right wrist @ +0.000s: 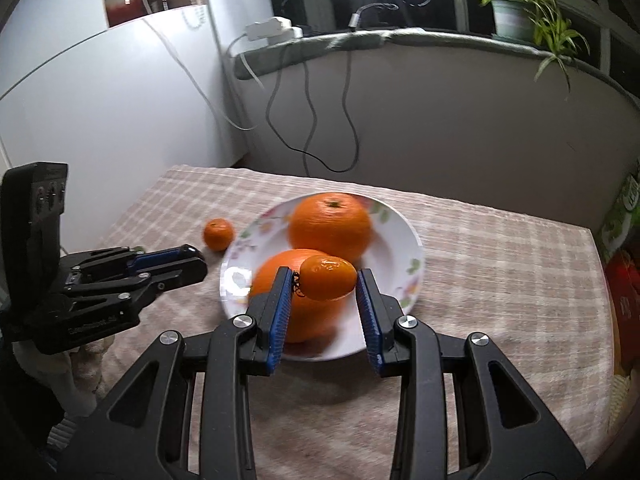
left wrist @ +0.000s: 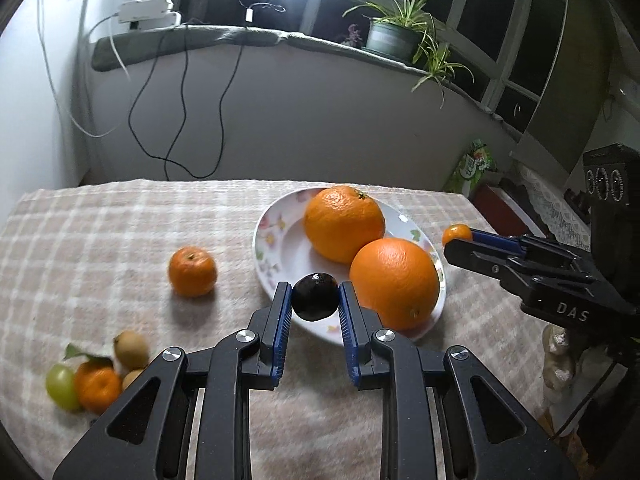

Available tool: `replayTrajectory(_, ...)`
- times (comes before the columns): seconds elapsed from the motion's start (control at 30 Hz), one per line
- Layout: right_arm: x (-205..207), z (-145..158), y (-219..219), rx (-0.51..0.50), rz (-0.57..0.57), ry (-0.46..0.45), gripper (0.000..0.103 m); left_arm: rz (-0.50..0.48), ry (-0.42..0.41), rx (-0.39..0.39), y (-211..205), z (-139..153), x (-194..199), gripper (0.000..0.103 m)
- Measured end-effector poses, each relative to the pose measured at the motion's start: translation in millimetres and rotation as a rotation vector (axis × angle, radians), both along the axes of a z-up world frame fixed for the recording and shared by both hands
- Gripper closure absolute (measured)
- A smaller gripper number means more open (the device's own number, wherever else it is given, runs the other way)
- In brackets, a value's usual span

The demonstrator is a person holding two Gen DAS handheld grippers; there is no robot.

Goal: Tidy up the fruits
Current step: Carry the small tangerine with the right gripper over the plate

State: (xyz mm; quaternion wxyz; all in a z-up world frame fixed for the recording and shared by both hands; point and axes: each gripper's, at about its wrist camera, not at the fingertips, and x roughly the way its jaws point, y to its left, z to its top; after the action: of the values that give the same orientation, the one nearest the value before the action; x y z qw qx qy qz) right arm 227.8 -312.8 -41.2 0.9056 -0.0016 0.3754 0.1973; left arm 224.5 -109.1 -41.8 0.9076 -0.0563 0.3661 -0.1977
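Both claws are bringing small fruit to the floral plate point(left wrist: 276, 224) at mid-frame, which already holds two large oranges point(left wrist: 344, 222). The left claw point(left wrist: 315, 300) pinches a dark round fruit point(left wrist: 315, 297), perhaps a plum, between its blue pads above the plate's near rim. The right claw point(right wrist: 326, 280) grips a small orange kumquat-like fruit point(right wrist: 328, 278) over the nearer orange; its pads sit fairly wide, touching the fruit's ends. The step in hand looks like placing. Next, each should lower into a bare patch of plate and open gently. A mandarin point(left wrist: 193, 270) and a cluster of small fruits point(left wrist: 96, 376) at lower left wait on the counter point(left wrist: 100, 240).
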Motion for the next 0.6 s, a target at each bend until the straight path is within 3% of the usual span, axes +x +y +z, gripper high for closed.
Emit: replayTrajectory(0.6, 41, -27, -16, -0.019, -0.030, 0.057, 0.069, -0.009, 0.032, 0.033, -17, -12, 33, 0.081)
